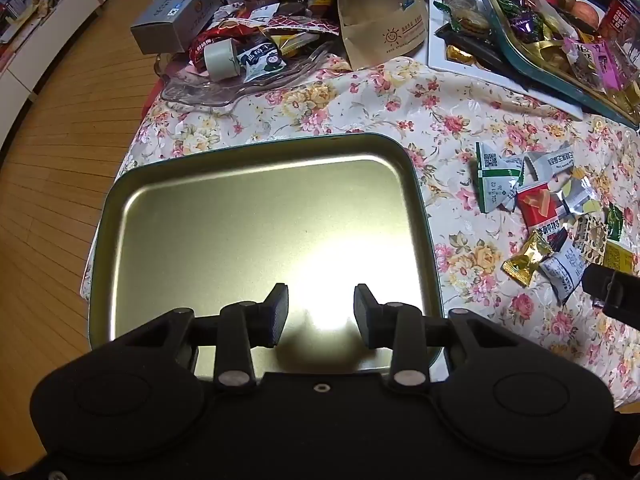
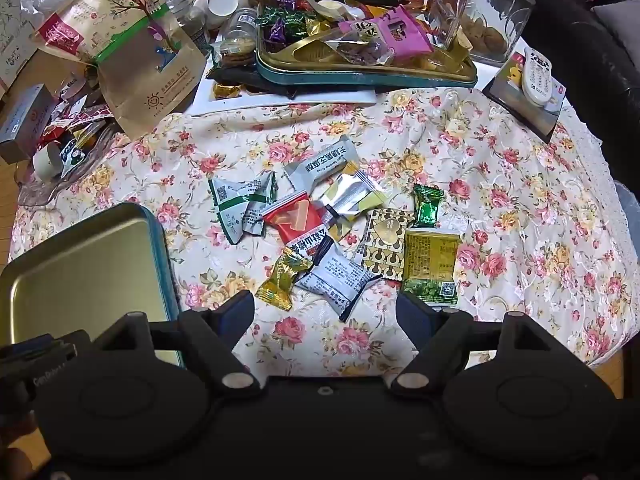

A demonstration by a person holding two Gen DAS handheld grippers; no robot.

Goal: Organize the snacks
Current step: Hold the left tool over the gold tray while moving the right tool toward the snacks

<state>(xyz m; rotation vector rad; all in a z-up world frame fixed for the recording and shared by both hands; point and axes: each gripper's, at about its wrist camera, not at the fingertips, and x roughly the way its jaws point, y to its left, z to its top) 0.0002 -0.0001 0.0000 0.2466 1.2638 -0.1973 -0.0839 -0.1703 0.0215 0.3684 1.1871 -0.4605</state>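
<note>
The metal tin tray (image 1: 256, 216) is bare; every wrapped snack (image 2: 332, 236) lies loose on the floral tablecloth (image 2: 500, 168). The left gripper (image 1: 320, 312) and right gripper (image 2: 325, 312) both gape, holding nothing.

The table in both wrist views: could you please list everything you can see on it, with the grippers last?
tin tray: one, gold inside, teal rim, empty, near left edge
loose snack packets: about a dozen, mixed colours, on the tablecloth right of the tray
paper bag: one, tan, far left
full snack tray: one, teal, far centre
glass jar: one, clear, far right
remote control: one, white, far right
grey box: one, far left
left gripper: open, over the tray
right gripper: open wide, above the packets
</note>
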